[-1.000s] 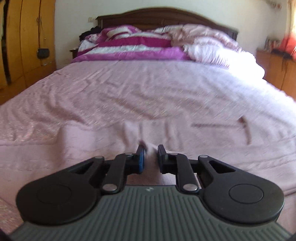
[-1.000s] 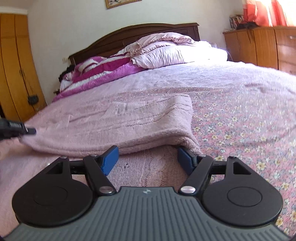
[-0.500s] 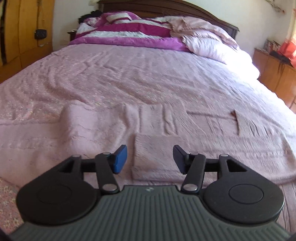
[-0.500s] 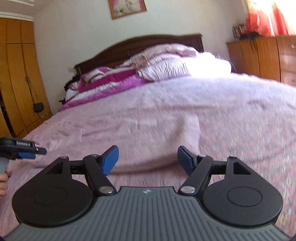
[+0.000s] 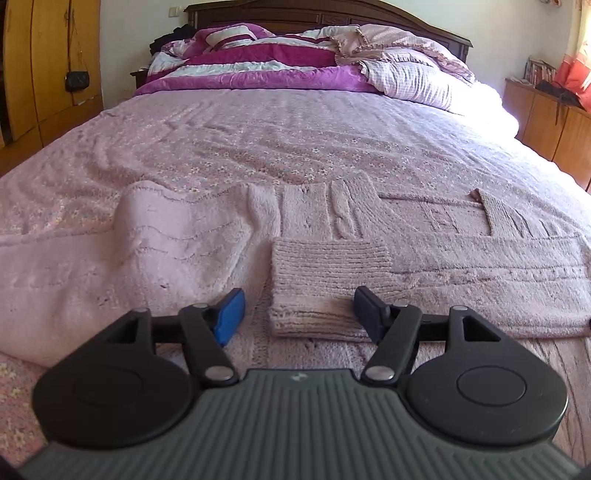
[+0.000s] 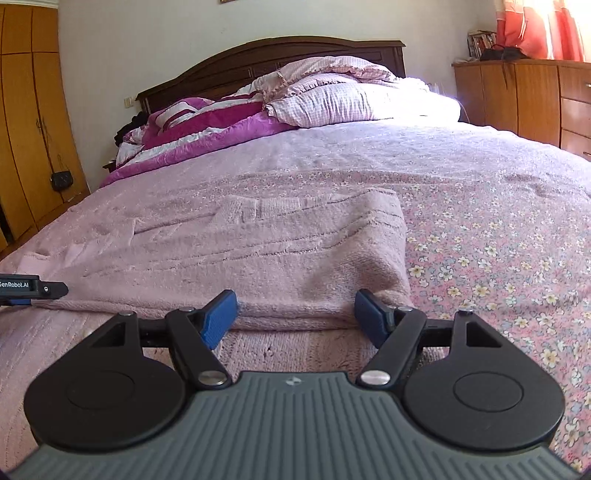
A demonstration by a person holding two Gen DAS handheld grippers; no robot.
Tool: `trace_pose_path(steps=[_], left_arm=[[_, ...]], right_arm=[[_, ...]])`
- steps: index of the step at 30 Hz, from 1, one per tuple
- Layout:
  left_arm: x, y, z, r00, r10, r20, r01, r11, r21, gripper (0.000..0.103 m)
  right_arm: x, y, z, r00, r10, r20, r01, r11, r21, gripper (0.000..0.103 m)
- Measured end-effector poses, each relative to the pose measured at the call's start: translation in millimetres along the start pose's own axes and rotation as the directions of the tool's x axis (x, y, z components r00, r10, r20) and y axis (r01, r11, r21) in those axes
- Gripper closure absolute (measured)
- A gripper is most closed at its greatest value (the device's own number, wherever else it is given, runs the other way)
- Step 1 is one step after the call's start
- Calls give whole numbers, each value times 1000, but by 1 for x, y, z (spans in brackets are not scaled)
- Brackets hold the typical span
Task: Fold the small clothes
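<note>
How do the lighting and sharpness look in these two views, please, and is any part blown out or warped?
Left wrist view: sharp, with sunlight blowing out the bed's far right edge near the pillow; the wardrobe bows from fisheye. Right wrist view: also sharp; the pillow glares white at its right end, the curtain is overexposed, and the sweater is evenly lit.
</note>
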State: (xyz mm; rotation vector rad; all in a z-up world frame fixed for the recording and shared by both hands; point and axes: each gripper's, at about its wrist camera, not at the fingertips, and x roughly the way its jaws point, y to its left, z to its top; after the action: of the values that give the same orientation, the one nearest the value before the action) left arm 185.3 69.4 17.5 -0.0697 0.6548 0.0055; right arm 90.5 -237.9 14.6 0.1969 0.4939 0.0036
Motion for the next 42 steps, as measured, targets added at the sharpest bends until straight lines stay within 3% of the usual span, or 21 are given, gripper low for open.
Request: trace_pose_path(steps=[6, 12, 19, 23, 26, 30, 33, 36, 42], left_arm=[[-21, 3, -3, 1000, 5, -8, -5, 999, 44, 36], [-53, 24, -1, 1000, 6, -3, -5, 999, 36, 36], [-73, 77, 8, 993, 115, -7, -115, 992, -51, 36], [-73, 117, -1, 981, 187, -46, -192, 966, -174, 35], [-75, 149, -11, 975, 211, -68, -221, 931, -291, 35], [-74, 183, -21, 963, 262, -67, -268, 886, -380, 35], [-69, 203, -24, 968, 242, -62, -244, 861, -446, 35], [-60, 214, -20, 979, 199, -35, -191, 854, -484, 31], [-43, 227, -18, 978, 206, 21, -163, 828, -536, 31]], right_arm=[[1, -6, 4, 999, 37, -8, -37, 999, 9, 18], [-10, 0, 11, 999, 32, -30, -31, 999, 33, 17], [-58, 21, 14, 998, 65, -3, -65, 997, -34, 17], [-76, 23, 8, 998, 66, -16, -66, 998, -17, 17], [-80, 23, -4, 998, 46, -43, -47, 998, -29, 17], [-83, 22, -18, 997, 31, -66, -33, 999, -24, 17], [-85, 23, -28, 997, 25, -72, -26, 1000, -14, 17], [-84, 28, -35, 996, 1, -87, -5, 999, -38, 17], [-78, 30, -46, 996, -29, -80, 24, 998, -62, 16]])
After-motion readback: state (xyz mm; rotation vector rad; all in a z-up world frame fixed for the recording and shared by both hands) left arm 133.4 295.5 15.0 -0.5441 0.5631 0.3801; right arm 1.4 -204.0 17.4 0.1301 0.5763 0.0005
